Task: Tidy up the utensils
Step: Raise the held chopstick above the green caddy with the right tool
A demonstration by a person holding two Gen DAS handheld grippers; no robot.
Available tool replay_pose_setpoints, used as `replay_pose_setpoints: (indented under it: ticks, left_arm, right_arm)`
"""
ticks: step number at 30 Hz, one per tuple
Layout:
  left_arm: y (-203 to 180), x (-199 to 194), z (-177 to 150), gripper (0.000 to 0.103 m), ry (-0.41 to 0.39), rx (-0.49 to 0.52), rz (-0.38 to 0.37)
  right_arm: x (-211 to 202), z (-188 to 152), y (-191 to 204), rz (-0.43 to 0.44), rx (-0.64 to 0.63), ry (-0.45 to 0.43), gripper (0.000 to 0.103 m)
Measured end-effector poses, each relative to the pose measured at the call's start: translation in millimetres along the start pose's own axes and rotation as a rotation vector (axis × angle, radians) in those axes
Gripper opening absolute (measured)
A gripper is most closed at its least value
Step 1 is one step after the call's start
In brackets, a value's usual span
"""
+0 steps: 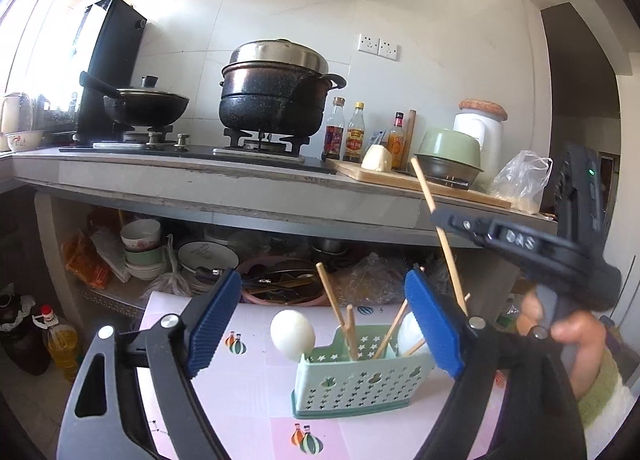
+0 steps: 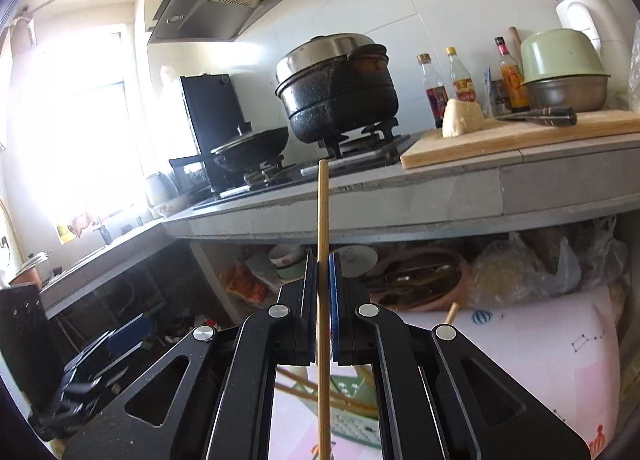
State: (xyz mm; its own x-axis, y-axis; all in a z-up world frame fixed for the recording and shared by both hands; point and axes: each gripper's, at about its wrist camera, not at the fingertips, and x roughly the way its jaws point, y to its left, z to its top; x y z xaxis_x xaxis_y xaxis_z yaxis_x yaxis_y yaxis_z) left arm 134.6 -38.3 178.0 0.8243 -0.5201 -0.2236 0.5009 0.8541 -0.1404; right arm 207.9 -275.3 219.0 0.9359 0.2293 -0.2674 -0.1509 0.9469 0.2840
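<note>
A green perforated utensil basket [image 1: 356, 380] stands on a pink patterned table [image 1: 248, 380]; it holds several wooden chopsticks [image 1: 334, 302] and white spoons [image 1: 292, 334]. My left gripper [image 1: 320, 324] is open and empty, its blue pads either side of the basket, nearer the camera. My right gripper [image 2: 323, 260] is shut on one wooden chopstick [image 2: 323, 220], held upright above the basket [image 2: 352, 416]. In the left wrist view the right gripper [image 1: 440, 218] grips that chopstick [image 1: 438, 228] over the basket's right end.
A kitchen counter [image 1: 240, 188] with a gas stove, a wok [image 1: 144, 104] and a black steamer pot [image 1: 276, 100] stands behind the table. Bottles, a cutting board [image 1: 416, 182] and bowls sit at its right. Dishes and bags fill the shelf below.
</note>
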Motion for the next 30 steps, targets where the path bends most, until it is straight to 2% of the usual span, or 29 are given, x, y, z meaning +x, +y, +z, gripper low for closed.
replay_pose_setpoints:
  ticks: [4,8,16,20,30]
  left_arm:
    - [14.8,-20.4,-20.0,0.09,0.032,0.005,0.053]
    - [31.0,-34.2,-41.7,0.092,0.076,-0.006,0.114]
    - [59.0,-50.8,-78.5,0.092,0.159,-0.085,0.191]
    - [67.9,-56.0,-86.9,0.092,0.171,-0.109,0.215]
    - [68.4,-58.8,-90.2,0.092,0.17,-0.103,0.224]
  right_arm:
    - [23.9,10.9,-1.2,-0.017,0.001,-0.057,0.004]
    - [44.2,11.8,-1.3,-0.061,-0.018,-0.102,0.004]
    - [81.3,-12.1,-12.9,-0.177,-0.035,-0.093,0.004]
    - [87.7,-22.3,-13.7,-0.238,-0.068,-0.113,0.004]
    - [92.2,-23.2,-9.2,-0.234,-0.092,-0.096,0.004]
